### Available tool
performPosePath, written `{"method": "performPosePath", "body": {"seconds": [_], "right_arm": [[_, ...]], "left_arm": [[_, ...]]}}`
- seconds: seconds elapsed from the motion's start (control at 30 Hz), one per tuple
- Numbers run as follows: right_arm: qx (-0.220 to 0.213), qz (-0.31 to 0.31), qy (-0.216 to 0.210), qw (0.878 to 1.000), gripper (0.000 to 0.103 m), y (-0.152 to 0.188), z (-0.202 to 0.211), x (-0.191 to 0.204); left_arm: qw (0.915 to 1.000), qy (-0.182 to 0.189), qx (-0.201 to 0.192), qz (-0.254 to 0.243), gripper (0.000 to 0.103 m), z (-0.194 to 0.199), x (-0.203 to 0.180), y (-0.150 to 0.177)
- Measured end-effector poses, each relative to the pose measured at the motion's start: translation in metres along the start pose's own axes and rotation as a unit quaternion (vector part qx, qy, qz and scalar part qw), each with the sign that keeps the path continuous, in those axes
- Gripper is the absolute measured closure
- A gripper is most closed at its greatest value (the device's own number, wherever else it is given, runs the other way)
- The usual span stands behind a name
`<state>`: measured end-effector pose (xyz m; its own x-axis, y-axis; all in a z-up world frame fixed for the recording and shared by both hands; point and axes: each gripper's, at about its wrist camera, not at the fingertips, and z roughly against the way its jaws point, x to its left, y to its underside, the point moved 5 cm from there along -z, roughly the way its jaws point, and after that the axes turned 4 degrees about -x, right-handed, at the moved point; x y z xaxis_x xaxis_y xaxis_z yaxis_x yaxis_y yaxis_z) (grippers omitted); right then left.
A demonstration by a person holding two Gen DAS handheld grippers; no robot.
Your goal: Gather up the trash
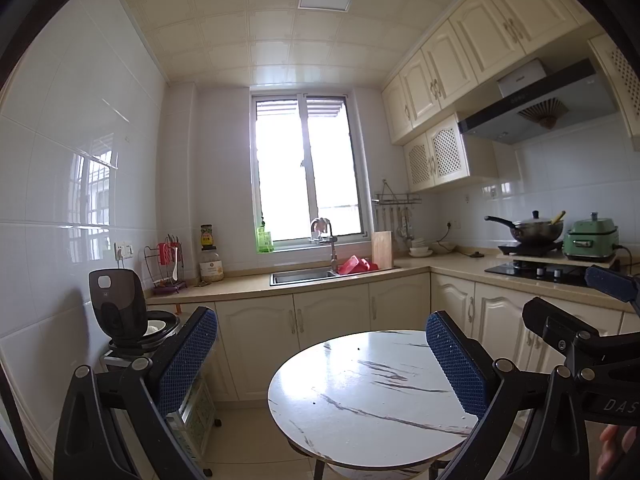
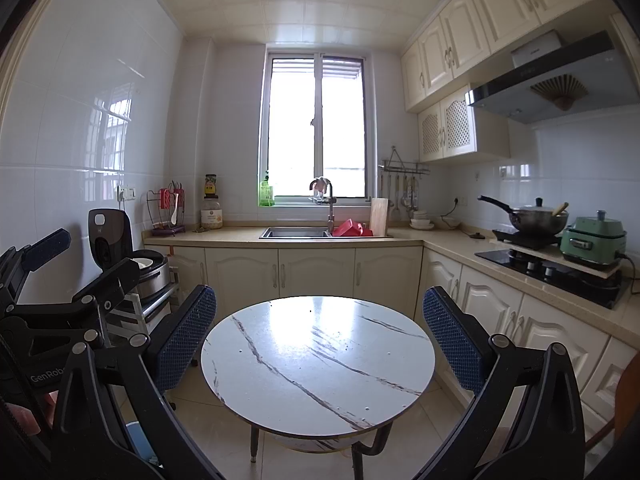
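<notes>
No trash shows in either view. A round white marble-patterned table [image 1: 372,396] stands in front of me; it also shows in the right wrist view [image 2: 316,364], with only tiny specks on its top. My left gripper [image 1: 320,356] is open and empty, held above the table's near left side. My right gripper [image 2: 320,336] is open and empty, held above the table's near edge. The right gripper shows at the right edge of the left wrist view [image 1: 576,320]. The left gripper shows at the left edge of the right wrist view [image 2: 60,276].
An L-shaped counter [image 2: 448,244] runs along the back and right, with a sink [image 2: 296,233], red items [image 2: 352,228], cutting board, wok [image 2: 536,218] and green cooker [image 2: 592,242]. A rice cooker [image 2: 116,248] stands on a cart at the left. A blue bin [image 2: 138,444] sits on the floor.
</notes>
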<state>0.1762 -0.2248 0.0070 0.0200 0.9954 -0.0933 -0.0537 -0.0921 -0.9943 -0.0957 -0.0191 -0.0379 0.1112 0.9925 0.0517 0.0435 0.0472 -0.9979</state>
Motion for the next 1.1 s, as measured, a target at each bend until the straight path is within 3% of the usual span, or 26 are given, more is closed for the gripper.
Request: {"method": "performPosePath", "body": {"seconds": [1.1], "right_arm": [[0.0,-0.001,0.0,1.0,0.0,0.0001,0.0011,0.0018]], "left_arm": [[1.0,-0.004,-0.001,-0.001,0.001,0.0006,0.0052,0.0043]]}}
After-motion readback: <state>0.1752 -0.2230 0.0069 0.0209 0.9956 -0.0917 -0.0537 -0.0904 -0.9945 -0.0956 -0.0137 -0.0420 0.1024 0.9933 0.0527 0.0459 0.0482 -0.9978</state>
